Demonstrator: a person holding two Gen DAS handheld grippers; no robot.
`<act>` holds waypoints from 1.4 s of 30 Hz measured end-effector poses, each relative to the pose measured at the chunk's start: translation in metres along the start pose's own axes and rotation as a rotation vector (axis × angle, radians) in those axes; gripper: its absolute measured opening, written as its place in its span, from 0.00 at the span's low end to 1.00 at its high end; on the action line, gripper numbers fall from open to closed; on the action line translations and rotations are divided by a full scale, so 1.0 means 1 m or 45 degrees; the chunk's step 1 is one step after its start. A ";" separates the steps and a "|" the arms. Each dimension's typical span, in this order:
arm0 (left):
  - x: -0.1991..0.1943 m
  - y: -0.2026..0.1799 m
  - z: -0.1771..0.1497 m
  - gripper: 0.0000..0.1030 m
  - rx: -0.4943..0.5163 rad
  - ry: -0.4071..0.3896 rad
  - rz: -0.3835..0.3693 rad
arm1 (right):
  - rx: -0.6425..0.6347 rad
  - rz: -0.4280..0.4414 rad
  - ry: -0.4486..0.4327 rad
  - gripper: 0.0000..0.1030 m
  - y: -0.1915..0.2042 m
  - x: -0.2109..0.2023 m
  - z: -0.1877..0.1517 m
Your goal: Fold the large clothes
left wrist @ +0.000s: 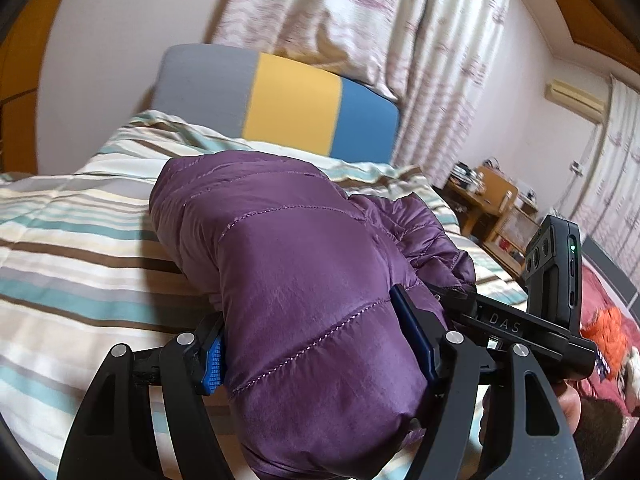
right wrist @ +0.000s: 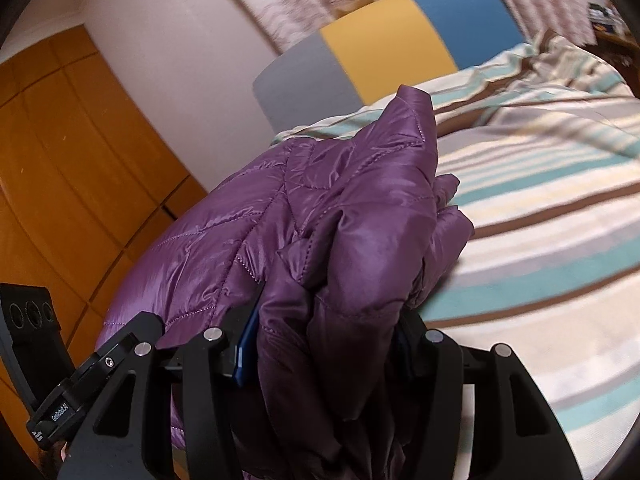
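A purple quilted puffer jacket lies bunched and folded over on a striped bedspread. My left gripper is shut on a thick padded fold of the jacket, which fills the gap between its blue pads. My right gripper is shut on another bunched part of the same jacket, lifted a little over the bedspread. The right gripper's body also shows in the left wrist view, close beside the left one.
A grey, yellow and blue headboard stands behind the bed, with floral curtains above. An orange wooden wardrobe is at the left. A wooden side table and a red blanket lie to the right.
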State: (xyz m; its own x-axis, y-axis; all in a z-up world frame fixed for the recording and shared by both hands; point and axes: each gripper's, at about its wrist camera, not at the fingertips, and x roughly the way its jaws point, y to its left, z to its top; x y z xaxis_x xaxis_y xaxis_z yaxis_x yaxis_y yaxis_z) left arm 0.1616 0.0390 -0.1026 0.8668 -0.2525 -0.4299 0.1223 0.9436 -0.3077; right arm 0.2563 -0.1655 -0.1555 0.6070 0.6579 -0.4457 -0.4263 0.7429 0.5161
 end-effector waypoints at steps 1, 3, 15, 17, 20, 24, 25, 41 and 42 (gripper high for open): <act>-0.003 0.004 0.000 0.69 -0.013 -0.008 0.010 | -0.018 0.005 0.006 0.52 0.006 0.005 0.000; -0.011 0.019 -0.001 0.69 -0.045 -0.030 0.040 | -0.060 0.021 0.022 0.52 0.020 0.021 0.004; -0.036 0.102 -0.012 0.69 -0.122 -0.073 0.223 | -0.283 0.060 0.179 0.52 0.082 0.118 0.000; -0.033 0.112 -0.019 0.69 -0.147 -0.053 0.245 | -0.329 0.036 0.200 0.52 0.087 0.130 0.000; -0.027 0.122 -0.032 0.73 -0.161 -0.010 0.296 | -0.375 -0.010 0.219 0.56 0.085 0.144 -0.004; -0.022 0.124 -0.038 0.82 -0.192 0.046 0.318 | -0.383 -0.099 0.207 0.65 0.073 0.148 -0.012; -0.020 0.123 -0.037 0.83 -0.191 0.056 0.321 | -0.356 -0.109 0.206 0.66 0.071 0.148 -0.014; -0.016 0.129 -0.046 0.97 -0.292 0.153 0.376 | -0.317 -0.298 0.160 0.92 0.066 0.142 -0.027; -0.023 0.123 -0.047 0.97 -0.283 0.123 0.411 | -0.312 -0.301 0.143 0.94 0.067 0.136 -0.027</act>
State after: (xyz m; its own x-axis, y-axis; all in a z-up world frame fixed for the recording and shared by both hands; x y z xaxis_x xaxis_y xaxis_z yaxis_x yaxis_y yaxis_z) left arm 0.1342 0.1504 -0.1706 0.7927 0.0198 -0.6093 -0.2655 0.9110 -0.3157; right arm 0.2915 -0.0231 -0.2013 0.6362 0.4637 -0.6167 -0.4393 0.8748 0.2046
